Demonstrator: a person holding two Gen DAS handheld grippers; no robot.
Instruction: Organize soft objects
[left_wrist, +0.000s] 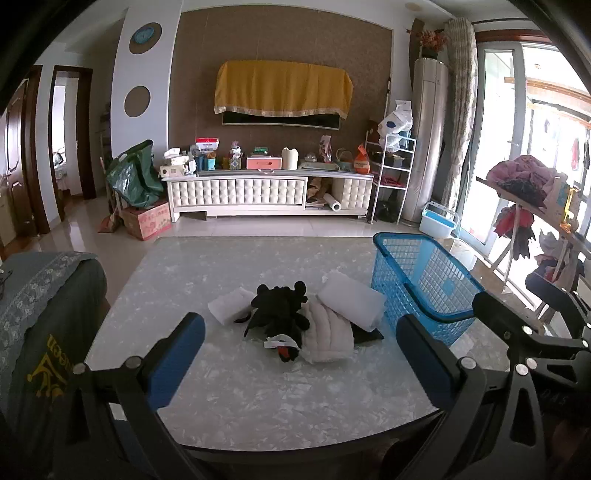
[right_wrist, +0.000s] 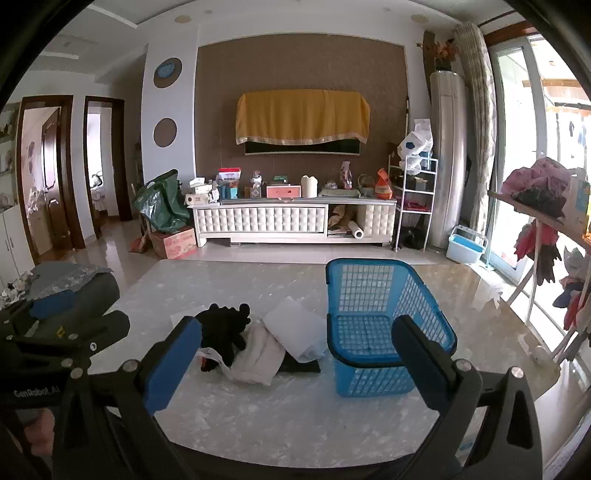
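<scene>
A pile of soft things lies mid-table: a black plush toy (left_wrist: 279, 310) (right_wrist: 225, 326), a beige quilted cushion (left_wrist: 328, 328) (right_wrist: 258, 354), a white pillow (left_wrist: 351, 299) (right_wrist: 295, 328), a small white folded cloth (left_wrist: 229, 304) and a dark flat piece (left_wrist: 365, 334) under the cushion. An empty blue plastic basket (left_wrist: 424, 280) (right_wrist: 373, 325) stands upright to the right of the pile. My left gripper (left_wrist: 301, 354) is open and empty, in front of the pile. My right gripper (right_wrist: 295, 358) is open and empty, in front of the pile and basket.
The marble table (left_wrist: 258, 387) (right_wrist: 258, 413) holds everything. A covered chair back (left_wrist: 44, 314) stands at the left. A drying rack with clothes (right_wrist: 546, 229) stands at the right. A TV cabinet (right_wrist: 291, 218) lines the far wall.
</scene>
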